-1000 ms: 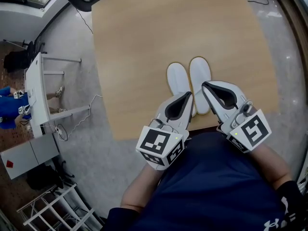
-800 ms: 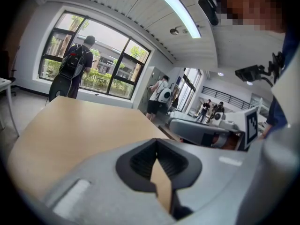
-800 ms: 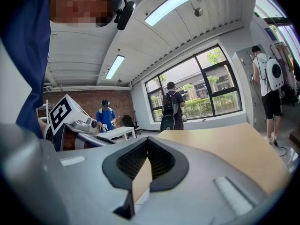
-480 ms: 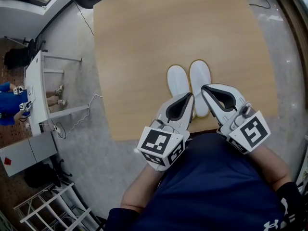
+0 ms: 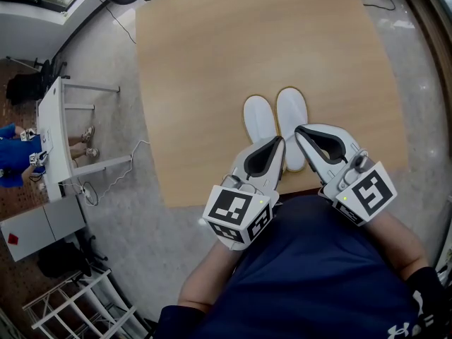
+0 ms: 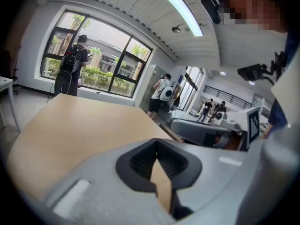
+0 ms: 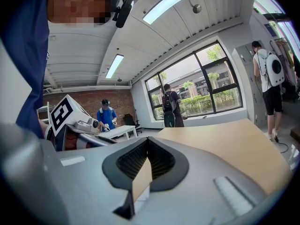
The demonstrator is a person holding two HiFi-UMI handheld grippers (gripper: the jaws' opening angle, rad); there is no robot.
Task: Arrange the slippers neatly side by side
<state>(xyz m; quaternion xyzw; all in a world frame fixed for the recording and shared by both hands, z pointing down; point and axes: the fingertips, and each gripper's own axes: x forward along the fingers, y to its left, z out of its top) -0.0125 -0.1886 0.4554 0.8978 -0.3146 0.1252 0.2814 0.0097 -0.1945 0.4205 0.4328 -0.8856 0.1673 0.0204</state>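
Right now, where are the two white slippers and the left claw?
left slipper [image 5: 259,119], head view, on the middle of its white upper.
right slipper [image 5: 292,113], head view, on the middle of its white upper.
left claw [image 5: 277,143], head view, at its closed tips, over the left slipper's heel end.

A wooden table [image 5: 261,41] is set on grey floor [image 5: 113,69], a white desk [image 5: 51,133] nearby; large windows [image 7: 206,86] and ceiling strip lights [image 7: 171,1] are seen.
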